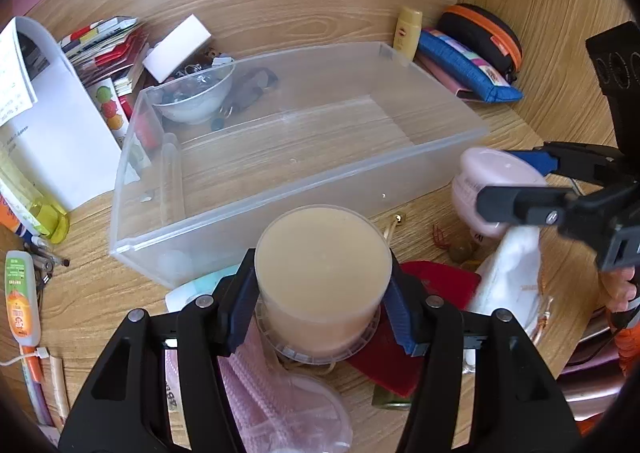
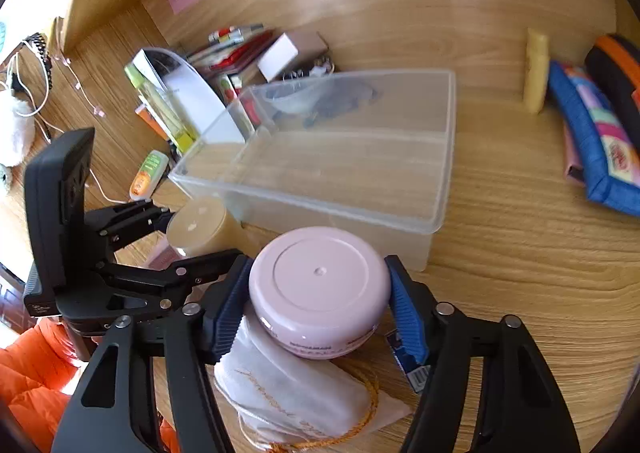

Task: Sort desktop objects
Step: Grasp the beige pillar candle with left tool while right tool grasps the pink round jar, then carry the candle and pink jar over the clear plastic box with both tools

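The left gripper [image 1: 324, 305] has its blue-padded fingers [image 1: 240, 309] pressed on both sides of a beige translucent cup [image 1: 323, 273], which stands upside down with its wide rim at the bottom, over a red pouch [image 1: 440, 285] and a pink zip bag [image 1: 256, 393]. The right gripper [image 2: 318, 305] has its fingers [image 2: 406, 313] closed on a pink round cream jar [image 2: 320, 289], lid upward, held above a white drawstring pouch [image 2: 288, 393] that lies on the wooden tabletop [image 2: 520, 253].

In the left wrist view the jar and right gripper show at 3 o'clock of the cup. At 12 o'clock of both held things sits a clear plastic bin [image 1: 280, 157], close beyond them; its floor is bare wood-toned through the plastic. Behind the bin's far left corner, at 11 o'clock, rests a glass bowl [image 1: 196, 97] of small items beside a heap of booklets [image 1: 108, 49]. At 1 o'clock, against the back wall, stand a yellow tube [image 1: 407, 33], a blue fabric case [image 1: 464, 65] and a black orange-zipped case [image 1: 484, 33].
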{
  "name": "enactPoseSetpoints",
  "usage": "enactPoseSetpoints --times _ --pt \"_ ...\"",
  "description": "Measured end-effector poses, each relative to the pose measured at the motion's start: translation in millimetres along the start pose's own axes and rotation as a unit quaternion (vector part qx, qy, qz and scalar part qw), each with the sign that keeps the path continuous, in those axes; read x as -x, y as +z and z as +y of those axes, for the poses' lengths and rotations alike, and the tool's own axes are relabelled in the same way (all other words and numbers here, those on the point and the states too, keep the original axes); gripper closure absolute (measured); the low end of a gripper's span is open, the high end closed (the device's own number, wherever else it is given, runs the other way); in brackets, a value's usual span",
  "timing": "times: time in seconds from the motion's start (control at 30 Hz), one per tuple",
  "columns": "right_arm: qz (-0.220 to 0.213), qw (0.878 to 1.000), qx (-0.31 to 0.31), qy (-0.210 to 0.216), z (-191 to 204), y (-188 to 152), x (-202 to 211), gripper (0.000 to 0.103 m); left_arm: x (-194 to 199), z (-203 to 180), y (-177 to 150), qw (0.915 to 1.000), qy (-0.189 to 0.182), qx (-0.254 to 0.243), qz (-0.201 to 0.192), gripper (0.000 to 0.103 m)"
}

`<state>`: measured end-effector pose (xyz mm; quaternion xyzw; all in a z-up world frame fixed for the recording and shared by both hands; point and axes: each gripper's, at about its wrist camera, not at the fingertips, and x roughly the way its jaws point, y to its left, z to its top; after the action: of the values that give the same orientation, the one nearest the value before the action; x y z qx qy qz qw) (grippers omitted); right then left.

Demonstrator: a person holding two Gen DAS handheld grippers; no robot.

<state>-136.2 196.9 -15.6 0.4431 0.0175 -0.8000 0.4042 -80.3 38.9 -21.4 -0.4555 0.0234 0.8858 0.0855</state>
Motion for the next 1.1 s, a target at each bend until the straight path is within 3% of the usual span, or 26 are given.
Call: enactPoseSetpoints --times 0.4,0.7,0.93,1.1 --pt "-0.058 0.998 0.03 -0.011 12.1 8.0 36.0 0.043 46.8 7.4 9.2 0.9982 -0.002 0.019 -0.058 0.046" --pt "-0.095 0.995 0.034 -0.016 16.7 29.7 41.8 0.043 71.9 35.4 33.2 0.9947 -0.002 0.05 -0.09 0.046" --pt "-0.104 0.994 0.028 -0.02 11.6 52.3 27.4 0.043 70.3 57.3 52.6 0.9921 0.017 0.07 -0.103 0.046" --pt "-0.091 0.995 0.022 -0.032 2.8 65.3 3.9 0.043 47.9 71.4 65.5 0.9929 0.015 0.082 -0.085 0.046"
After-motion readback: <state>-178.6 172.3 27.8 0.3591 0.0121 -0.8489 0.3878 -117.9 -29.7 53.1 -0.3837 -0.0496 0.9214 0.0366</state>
